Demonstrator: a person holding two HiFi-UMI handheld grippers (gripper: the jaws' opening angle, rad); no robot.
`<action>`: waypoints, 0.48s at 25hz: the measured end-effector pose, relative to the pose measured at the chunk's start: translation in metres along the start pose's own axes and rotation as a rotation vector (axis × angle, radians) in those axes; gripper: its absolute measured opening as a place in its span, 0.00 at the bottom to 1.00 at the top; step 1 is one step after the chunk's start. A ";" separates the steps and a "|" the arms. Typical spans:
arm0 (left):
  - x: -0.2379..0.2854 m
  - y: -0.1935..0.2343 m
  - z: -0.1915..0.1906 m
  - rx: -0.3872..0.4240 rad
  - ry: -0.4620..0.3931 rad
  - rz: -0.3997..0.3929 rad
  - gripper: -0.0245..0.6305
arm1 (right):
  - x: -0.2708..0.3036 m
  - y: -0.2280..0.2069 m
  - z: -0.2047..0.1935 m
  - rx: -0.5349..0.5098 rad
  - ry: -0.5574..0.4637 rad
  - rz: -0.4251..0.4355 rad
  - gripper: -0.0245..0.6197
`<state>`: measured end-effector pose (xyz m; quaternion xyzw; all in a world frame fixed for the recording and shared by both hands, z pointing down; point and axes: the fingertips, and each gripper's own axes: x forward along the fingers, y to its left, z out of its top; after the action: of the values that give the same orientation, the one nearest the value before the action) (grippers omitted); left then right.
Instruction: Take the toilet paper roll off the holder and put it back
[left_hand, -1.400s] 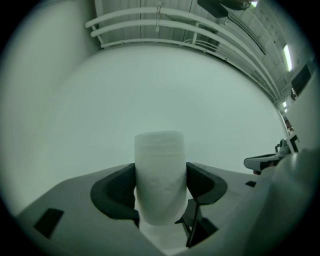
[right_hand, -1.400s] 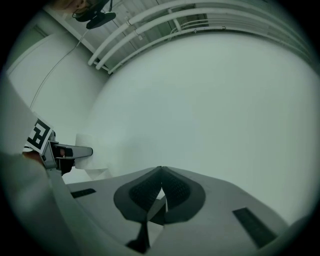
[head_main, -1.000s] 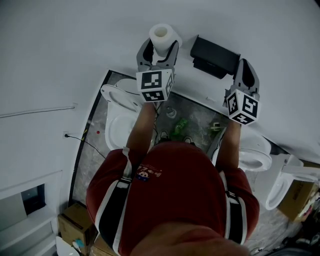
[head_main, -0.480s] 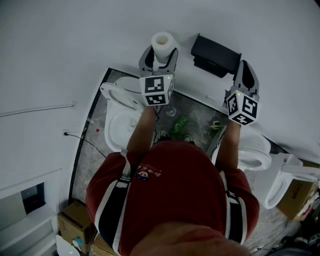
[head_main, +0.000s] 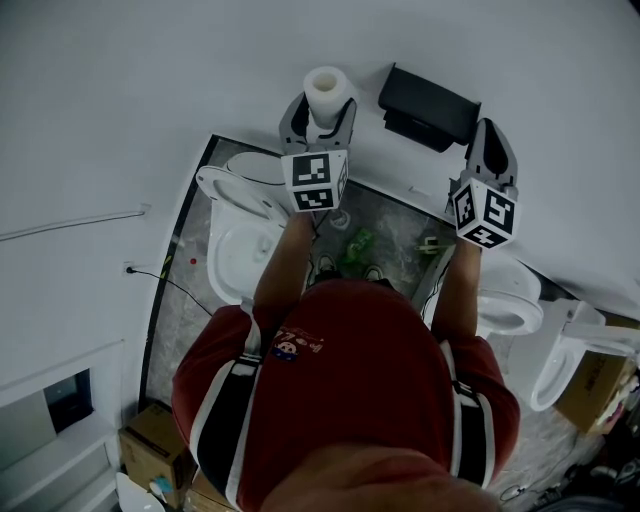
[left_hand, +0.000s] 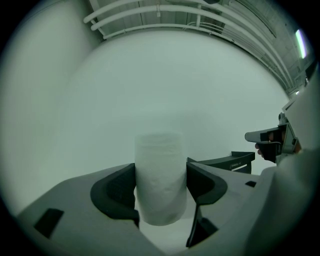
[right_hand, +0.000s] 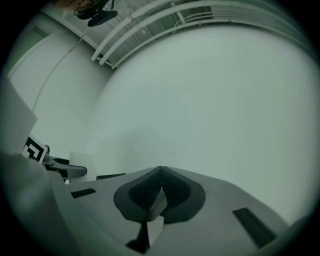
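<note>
- My left claw (head_main: 319, 110) has hold of the soft white toilet paper roll (head_main: 323, 86).
- In the left gripper view the two dark pads (left_hand: 118, 187) press on the roll's (left_hand: 160, 180) sides. The jaws stand wide, because the roll is fat.
- The roll stands up straight between the jaws there. Its top end pokes out past the tips.
- In the head view I can see the round hole in the end of the roll.
- The roll is off the black box-shaped holder (head_main: 428, 108) on the plain white wall (head_main: 140, 90). It is up in the air, to the left of the holder, and does not touch it.
- In the left gripper view the holder (left_hand: 235, 161) shows to the right of the roll.
- My right claw (head_main: 487, 130) is on the other side of the holder, close to it.
- In the right gripper view its jaws (right_hand: 161, 174) are pressed together, tip to tip. There is nothing between them.
- Each claw has a white cube with black squares on it, one on the left (head_main: 315, 180) and one on the right (head_main: 485, 212).
- Down below me are my red shirt (head_main: 350, 380), a white toilet with its seat up (head_main: 235, 235) and another white toilet (head_main: 510, 312) on the dark stone floor (head_main: 395, 230).
</note>
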<state>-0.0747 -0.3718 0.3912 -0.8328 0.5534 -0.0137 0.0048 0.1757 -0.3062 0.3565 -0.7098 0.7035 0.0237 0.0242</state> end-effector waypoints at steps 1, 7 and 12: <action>0.001 0.001 0.000 -0.001 0.000 0.001 0.55 | 0.000 0.000 -0.001 -0.001 0.002 -0.001 0.05; 0.003 0.003 0.004 0.002 -0.005 0.008 0.55 | -0.001 -0.003 0.002 0.002 -0.005 -0.010 0.05; 0.010 0.003 0.014 0.002 -0.021 0.004 0.55 | -0.001 -0.007 0.003 0.001 -0.008 -0.018 0.05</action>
<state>-0.0734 -0.3827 0.3775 -0.8317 0.5551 -0.0054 0.0117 0.1829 -0.3052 0.3540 -0.7159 0.6972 0.0259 0.0275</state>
